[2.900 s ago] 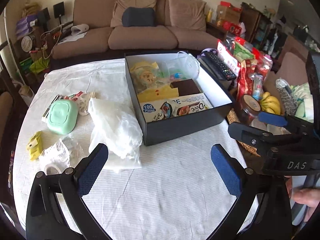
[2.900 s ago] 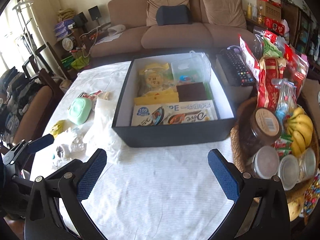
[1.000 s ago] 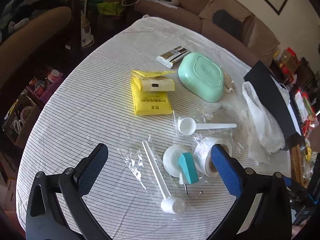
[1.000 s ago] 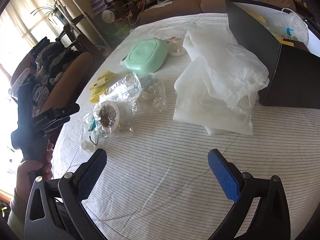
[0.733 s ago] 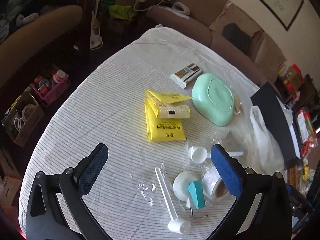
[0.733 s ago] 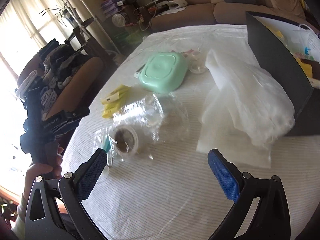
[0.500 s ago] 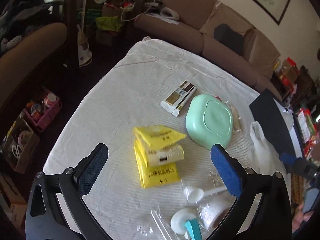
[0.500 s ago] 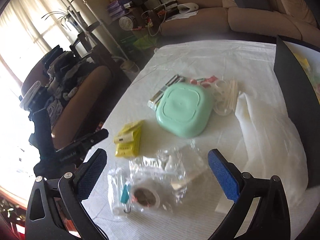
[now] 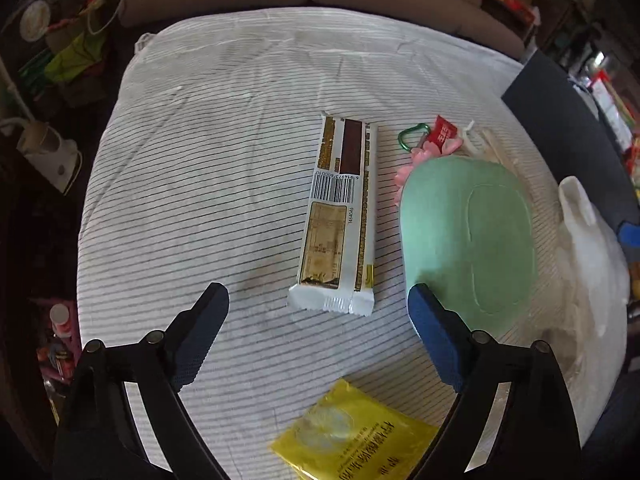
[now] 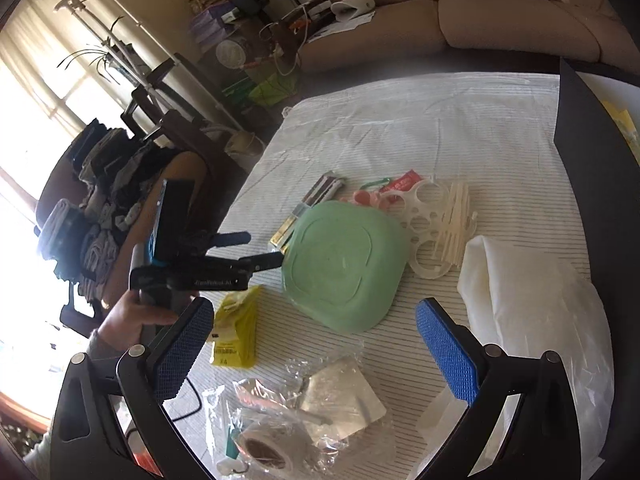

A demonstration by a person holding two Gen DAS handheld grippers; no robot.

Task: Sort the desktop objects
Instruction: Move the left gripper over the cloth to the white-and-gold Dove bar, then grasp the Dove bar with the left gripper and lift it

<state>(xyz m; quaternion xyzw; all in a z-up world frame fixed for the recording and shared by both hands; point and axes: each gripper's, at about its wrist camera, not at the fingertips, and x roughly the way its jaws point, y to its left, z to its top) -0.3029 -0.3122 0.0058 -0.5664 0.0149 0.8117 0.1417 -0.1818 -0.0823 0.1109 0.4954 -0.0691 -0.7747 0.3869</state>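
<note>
Hanging over the striped cloth of the bench (image 9: pixel 192 184), the left claw (image 9: pixel 316 332) points steeply down with its jaws closing and nothing pressed between them; the near end of a long white-and-gold snack bar (image 9: pixel 340 216) lies just ahead of the gap. Just right of the bar sits a mint-green lidded box (image 9: pixel 468 236), and beyond that box lie a green clip (image 9: pixel 412 138), a small red packet (image 9: pixel 443 135) and something pink. A yellow packet (image 9: pixel 360 436) lies close under the claw. The right claw (image 10: pixel 316 348) stands apart and empty, hovering above crumpled clear plastic bags (image 10: pixel 304 412) holding a roll of tape (image 10: pixel 262 446). A white plastic bag (image 10: pixel 536 320) lies to its right, beside the dark wall of a black box (image 10: pixel 588 148).
</note>
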